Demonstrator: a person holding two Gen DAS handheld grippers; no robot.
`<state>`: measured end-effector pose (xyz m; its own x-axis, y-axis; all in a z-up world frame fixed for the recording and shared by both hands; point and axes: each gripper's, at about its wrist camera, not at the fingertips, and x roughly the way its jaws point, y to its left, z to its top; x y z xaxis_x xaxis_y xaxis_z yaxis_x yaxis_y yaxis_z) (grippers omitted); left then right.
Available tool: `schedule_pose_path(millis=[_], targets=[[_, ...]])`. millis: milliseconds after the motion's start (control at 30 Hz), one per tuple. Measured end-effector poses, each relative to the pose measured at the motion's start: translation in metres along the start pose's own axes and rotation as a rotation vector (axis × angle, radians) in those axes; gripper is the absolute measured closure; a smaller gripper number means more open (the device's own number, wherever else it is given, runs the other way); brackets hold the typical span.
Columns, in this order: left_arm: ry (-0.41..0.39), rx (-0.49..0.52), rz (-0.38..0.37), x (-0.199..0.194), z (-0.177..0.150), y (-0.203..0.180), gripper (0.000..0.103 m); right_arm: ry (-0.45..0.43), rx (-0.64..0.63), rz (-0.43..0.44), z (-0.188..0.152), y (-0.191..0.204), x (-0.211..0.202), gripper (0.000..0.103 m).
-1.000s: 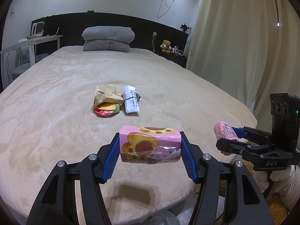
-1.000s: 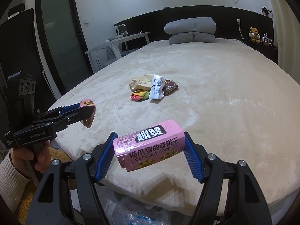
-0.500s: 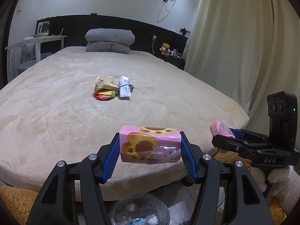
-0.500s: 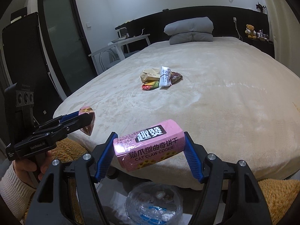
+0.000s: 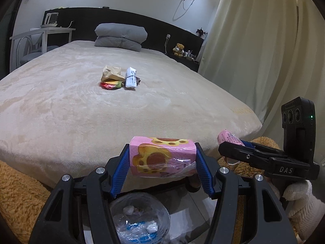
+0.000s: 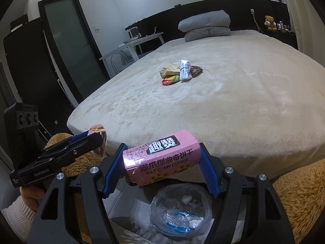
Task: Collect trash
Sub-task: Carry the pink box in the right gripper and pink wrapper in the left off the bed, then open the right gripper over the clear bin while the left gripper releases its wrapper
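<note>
Below both grippers, on the floor at the foot of the bed (image 5: 85, 122), stands a small bin lined with a clear plastic bag (image 5: 140, 217), a few crumpled scraps already lying in it. Over it the left gripper (image 5: 162, 160) clamps a pink cookie box (image 5: 162, 158) crosswise between its blue pads (image 5: 120, 168), the paw-print side facing the camera and a torn strip of clear wrap hanging from the lower edge. From the other wrist, the right gripper (image 6: 162, 158) grips a second pink box (image 6: 160, 156) the same way — this one shows black and white lettering reading "CAT CLAW COOKIE" — and it hangs just above the bin's near rim. Each gripper shows at the side of the other's view, held by a hand in a pale knitted sleeve (image 6: 18, 213). Farther up the bed, near its middle, a small heap of wrappers (image 5: 119, 78) lies on the beige blanket: a tan paper bag, a red-and-yellow packet and a white pack with a band around it — all touching. A folded grey duvet (image 5: 120, 36) sits at the headboard.
</note>
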<state>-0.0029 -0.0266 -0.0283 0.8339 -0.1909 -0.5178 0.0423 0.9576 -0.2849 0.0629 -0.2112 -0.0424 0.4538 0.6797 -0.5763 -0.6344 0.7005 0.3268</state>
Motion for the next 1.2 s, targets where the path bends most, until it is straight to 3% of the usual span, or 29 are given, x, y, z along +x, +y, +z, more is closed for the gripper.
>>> schedule_pose_path(millis=[233,400,533,633,767,933,1200], targets=[[0.186,-0.092,-0.025,0.031,-0.028,0.009,0.044,0.099,0.041,0.007,-0.018,-0.009,0.015,0.034],[0.296,-0.168,-0.047,0.053,-0.044,0.020,0.044,0.230,0.158,0.016,-0.027,-0.028,0.039,0.034],[0.353,-0.211,0.016,0.066,-0.054,0.029,0.044,0.340,0.277,0.028,-0.037,-0.046,0.065,0.034],[0.386,-0.235,0.020,0.075,-0.058,0.034,0.044,0.396,0.340,0.033,-0.041,-0.054,0.080,0.034],[0.451,-0.276,0.040,0.089,-0.064,0.042,0.044,0.475,0.387,-0.017,-0.049,-0.061,0.100,0.034],[0.568,-0.305,0.088,0.108,-0.082,0.048,0.044,0.557,0.458,-0.046,-0.062,-0.067,0.120,0.034],[0.697,-0.350,0.096,0.127,-0.101,0.050,0.044,0.638,0.542,-0.075,-0.075,-0.076,0.141,0.034]])
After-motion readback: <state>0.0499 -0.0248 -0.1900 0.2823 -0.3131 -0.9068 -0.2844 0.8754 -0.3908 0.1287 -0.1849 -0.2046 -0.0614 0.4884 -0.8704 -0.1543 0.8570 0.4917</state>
